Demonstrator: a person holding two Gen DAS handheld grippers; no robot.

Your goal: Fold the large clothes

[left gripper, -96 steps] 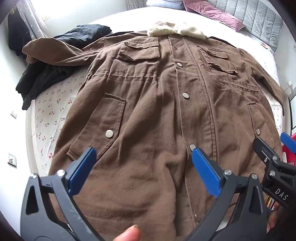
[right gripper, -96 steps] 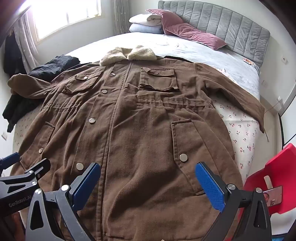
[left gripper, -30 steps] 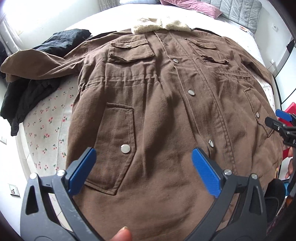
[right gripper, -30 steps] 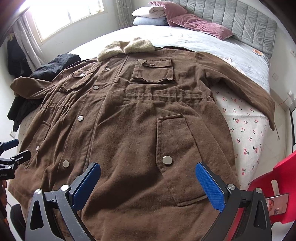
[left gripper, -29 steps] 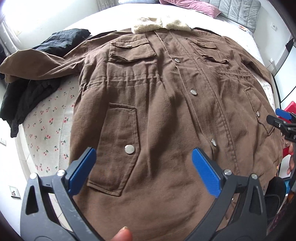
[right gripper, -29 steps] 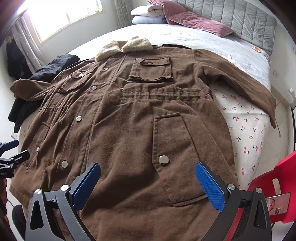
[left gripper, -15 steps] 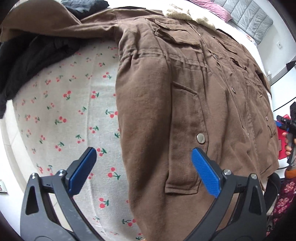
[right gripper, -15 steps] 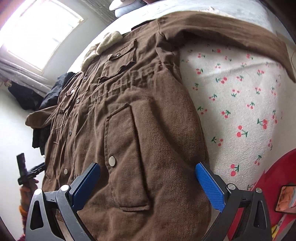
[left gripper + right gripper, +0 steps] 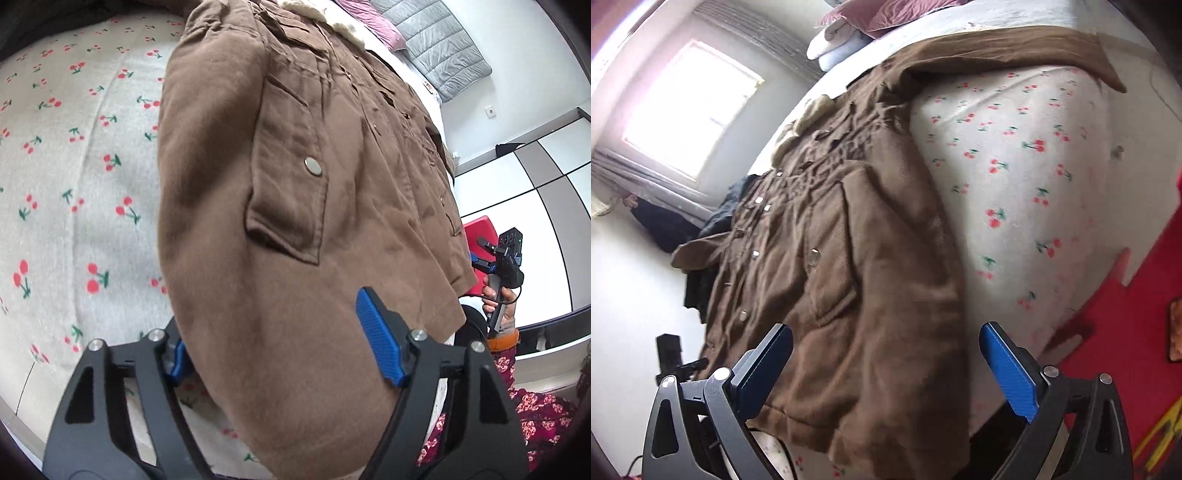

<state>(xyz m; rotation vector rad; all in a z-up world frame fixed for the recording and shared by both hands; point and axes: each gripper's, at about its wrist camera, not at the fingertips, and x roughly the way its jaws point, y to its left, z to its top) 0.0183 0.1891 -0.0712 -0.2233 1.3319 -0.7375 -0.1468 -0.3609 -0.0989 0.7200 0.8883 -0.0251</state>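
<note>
A large brown coat (image 9: 295,155) lies face up and buttoned on the bed, its fleece collar at the far end. My left gripper (image 9: 271,317) straddles the coat's lower left hem corner. Its jaws are closing with the cloth between them; the left pad (image 9: 179,356) is half hidden under the coat's edge, and the right pad (image 9: 376,343) rests above the fabric. My right gripper (image 9: 886,334) stands open over the coat (image 9: 849,258) at its lower right hem corner, with cloth lying between its fingers. Each gripper shows small in the other's view: right gripper (image 9: 498,254), left gripper (image 9: 676,358).
The cherry-print sheet (image 9: 74,184) is bare on both sides of the coat. A red chair (image 9: 1126,332) stands close by the bed's right corner. Black clothes (image 9: 701,229) lie at the far left, pillows (image 9: 849,33) near the grey headboard (image 9: 443,48).
Both grippers swung outward and down from the coat's middle to its two lower hem corners. The left jaws have narrowed around the hem; the right jaws stayed wide.
</note>
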